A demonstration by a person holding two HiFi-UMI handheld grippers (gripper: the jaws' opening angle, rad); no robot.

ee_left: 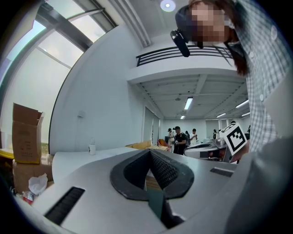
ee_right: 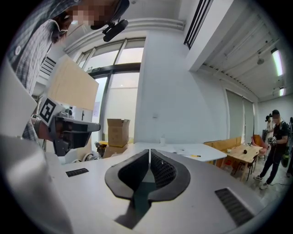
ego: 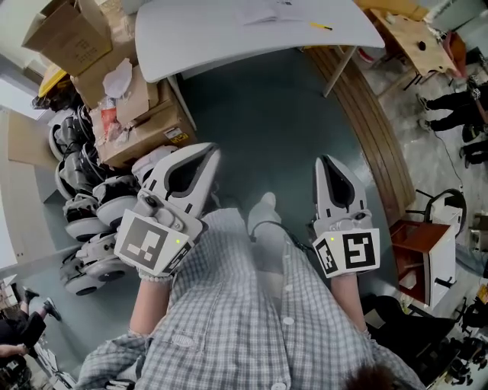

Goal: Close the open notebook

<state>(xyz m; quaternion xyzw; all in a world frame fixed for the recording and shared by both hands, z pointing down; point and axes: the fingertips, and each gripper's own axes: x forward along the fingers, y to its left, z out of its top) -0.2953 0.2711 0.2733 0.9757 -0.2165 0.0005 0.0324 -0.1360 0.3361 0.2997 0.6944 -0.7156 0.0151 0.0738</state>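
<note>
The open notebook (ego: 271, 11) lies with white pages on the white table (ego: 198, 38) at the far top of the head view, with a yellow pen (ego: 320, 27) to its right. Both grippers hang over the dark floor well short of the table. My left gripper (ego: 212, 152) and my right gripper (ego: 326, 161) point toward it side by side. In the left gripper view the left gripper (ee_left: 149, 153) is shut with nothing held. The right gripper (ee_right: 149, 151) is likewise shut and empty, with the table (ee_right: 206, 153) beyond it.
Cardboard boxes (ego: 130, 99) are stacked at the table's left end, and white wheeled machines (ego: 84, 221) stand below them. A wooden platform (ego: 374, 137) curves along the right, with a wooden table (ego: 415, 38) and a brown chair (ego: 415, 244). A person (ee_right: 274, 137) stands far right.
</note>
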